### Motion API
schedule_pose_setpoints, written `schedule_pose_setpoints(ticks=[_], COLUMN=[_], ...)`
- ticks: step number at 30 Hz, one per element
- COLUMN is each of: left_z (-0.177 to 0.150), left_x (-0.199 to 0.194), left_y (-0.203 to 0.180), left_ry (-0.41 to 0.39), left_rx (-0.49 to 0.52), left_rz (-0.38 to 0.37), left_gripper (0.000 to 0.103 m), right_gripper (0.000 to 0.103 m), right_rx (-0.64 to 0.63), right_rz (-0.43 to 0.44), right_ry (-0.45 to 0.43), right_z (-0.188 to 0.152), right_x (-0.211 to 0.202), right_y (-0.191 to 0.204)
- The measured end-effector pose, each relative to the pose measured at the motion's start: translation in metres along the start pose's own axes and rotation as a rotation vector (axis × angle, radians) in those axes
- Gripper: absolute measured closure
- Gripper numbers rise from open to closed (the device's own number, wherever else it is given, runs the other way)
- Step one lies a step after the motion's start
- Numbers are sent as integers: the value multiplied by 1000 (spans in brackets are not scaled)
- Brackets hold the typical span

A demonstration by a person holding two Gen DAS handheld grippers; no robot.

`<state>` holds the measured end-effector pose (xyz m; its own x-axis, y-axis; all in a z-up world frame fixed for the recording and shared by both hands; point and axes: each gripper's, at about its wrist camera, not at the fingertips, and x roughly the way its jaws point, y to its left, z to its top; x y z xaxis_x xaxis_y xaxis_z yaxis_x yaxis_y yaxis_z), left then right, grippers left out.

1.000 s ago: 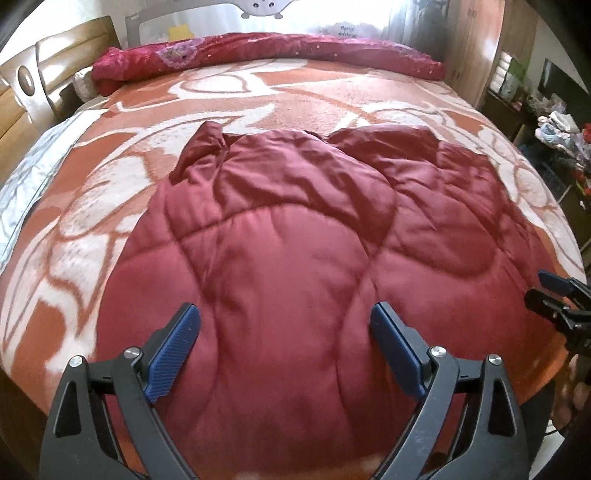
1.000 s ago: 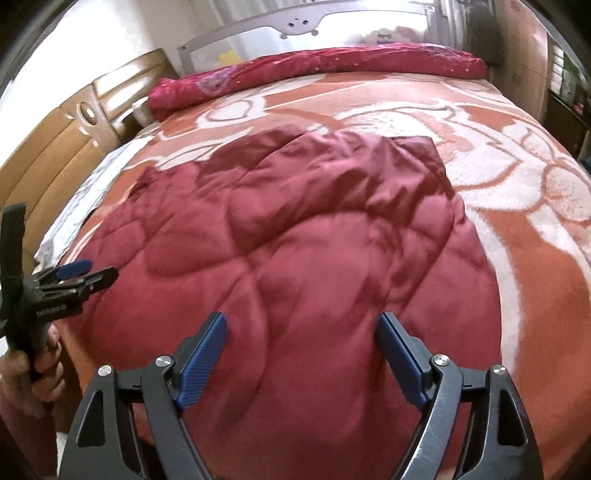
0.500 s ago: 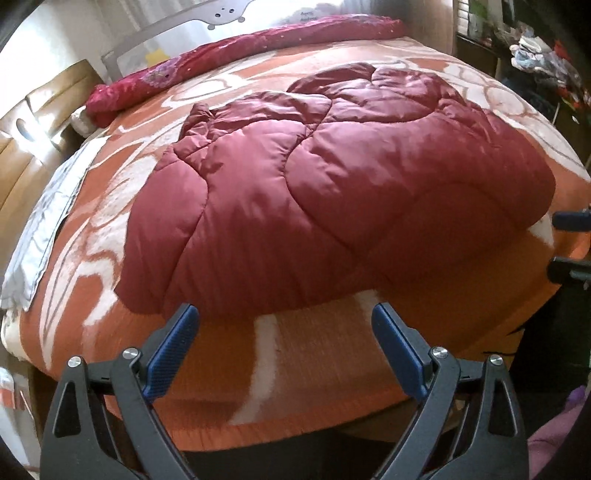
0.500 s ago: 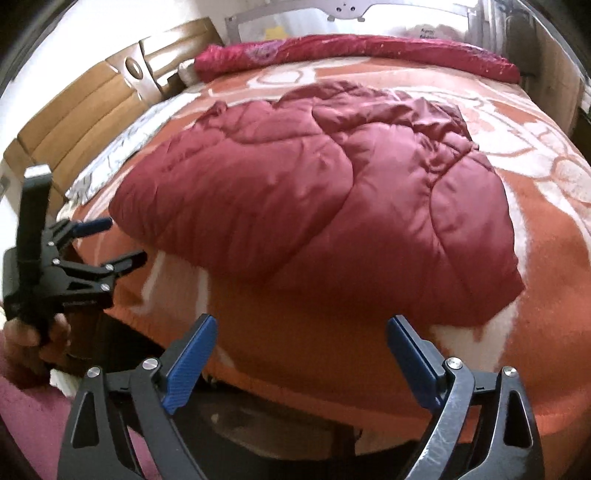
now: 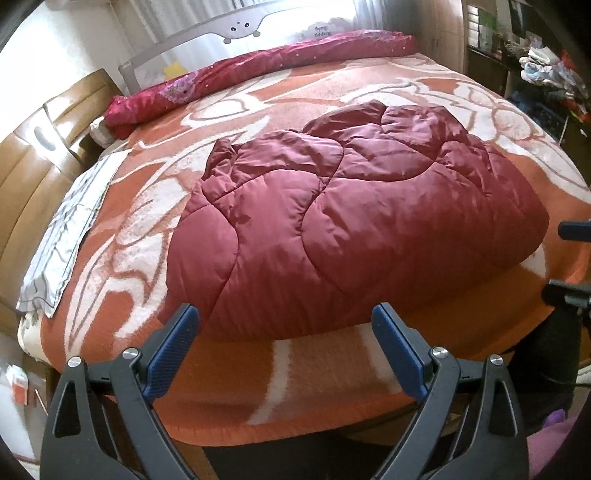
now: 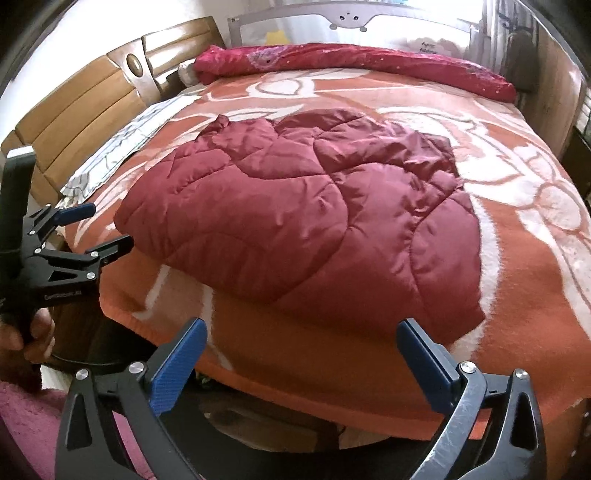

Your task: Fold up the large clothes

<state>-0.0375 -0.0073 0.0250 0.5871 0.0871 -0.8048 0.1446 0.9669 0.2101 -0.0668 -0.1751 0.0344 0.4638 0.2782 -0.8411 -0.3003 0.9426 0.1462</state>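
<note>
A dark red quilted padded garment [image 5: 354,229] lies folded in a puffy heap on the orange and white blanket [image 5: 258,376] of the bed; it also shows in the right wrist view [image 6: 314,221]. My left gripper [image 5: 284,350] is open and empty, held off the near edge of the bed, short of the garment. It shows from the side at the left of the right wrist view [image 6: 99,229], open. My right gripper [image 6: 303,362] is open and empty, also off the near edge. Its fingertips [image 5: 569,229] show at the right rim of the left wrist view.
A rolled crimson quilt [image 6: 351,62] lies along the far side of the bed under a grey rail [image 6: 347,14]. A wooden headboard [image 6: 92,99] stands on the left, with a grey patterned cloth [image 5: 70,229] beside it. Cluttered shelves [image 5: 535,66] stand at the far right.
Both grippers have drawn back from over the garment to beyond the near edge of the bed. The whole garment now lies in view, untouched. Both grippers stayed open.
</note>
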Motion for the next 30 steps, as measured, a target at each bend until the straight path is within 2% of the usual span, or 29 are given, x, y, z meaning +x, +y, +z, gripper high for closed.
schedule_pose_setpoints(ticks=[3,12,30], left_z=[2,13,28], left_x=[6,11,18], left_y=[-1,-4,-15], left_ry=[19,10,1], left_rx=[-5,-17,-9], left_rz=[-14,-17,-57], left_gripper=[7,7,7], right_gripper=[0,0,0], right_rx=[1,10,10], right_rz=[19,41,33], right_ry=[9,10,0], right_z=[1,8,31], right_x=[8,17,24], right_y=[3,2,-1])
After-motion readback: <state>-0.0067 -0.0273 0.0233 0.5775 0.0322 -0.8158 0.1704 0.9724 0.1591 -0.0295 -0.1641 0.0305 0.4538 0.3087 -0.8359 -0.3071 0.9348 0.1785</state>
